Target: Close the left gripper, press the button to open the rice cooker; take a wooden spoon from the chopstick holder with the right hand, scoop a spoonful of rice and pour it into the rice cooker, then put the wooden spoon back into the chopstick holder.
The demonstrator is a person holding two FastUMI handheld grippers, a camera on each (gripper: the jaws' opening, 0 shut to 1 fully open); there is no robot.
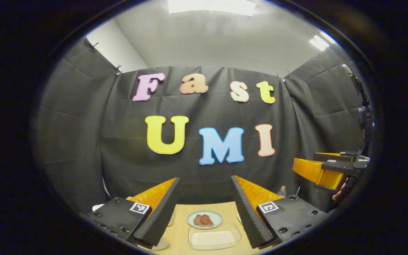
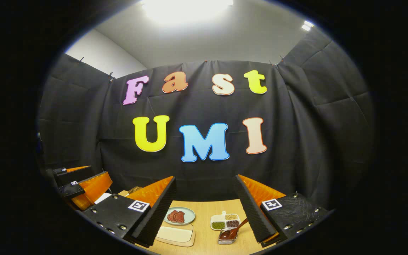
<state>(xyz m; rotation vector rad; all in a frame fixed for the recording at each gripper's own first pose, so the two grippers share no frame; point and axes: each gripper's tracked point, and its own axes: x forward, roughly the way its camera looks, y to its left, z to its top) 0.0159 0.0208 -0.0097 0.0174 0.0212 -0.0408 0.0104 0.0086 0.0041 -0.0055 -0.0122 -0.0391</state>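
Wooden spoon [image 2: 235, 229] between open right claw [image 2: 205, 209] fingers, untouched

The left gripper [image 1: 204, 212] hangs above the table [image 1: 179, 230] with its jaws spread wide and nothing between them. Between the fingers [image 1: 159, 216], a small plate [image 1: 204, 219] with brown pieces [image 1: 203, 220] sits on the wood, and just nearer lies a clear tray [image 1: 214, 236] holding something pale, possibly rice. At the far right the right gripper [image 1: 326, 170] is held higher, a hand [image 1: 340, 191] partly visible below it. A small bottle [image 1: 282, 191] stands near the table's back edge.
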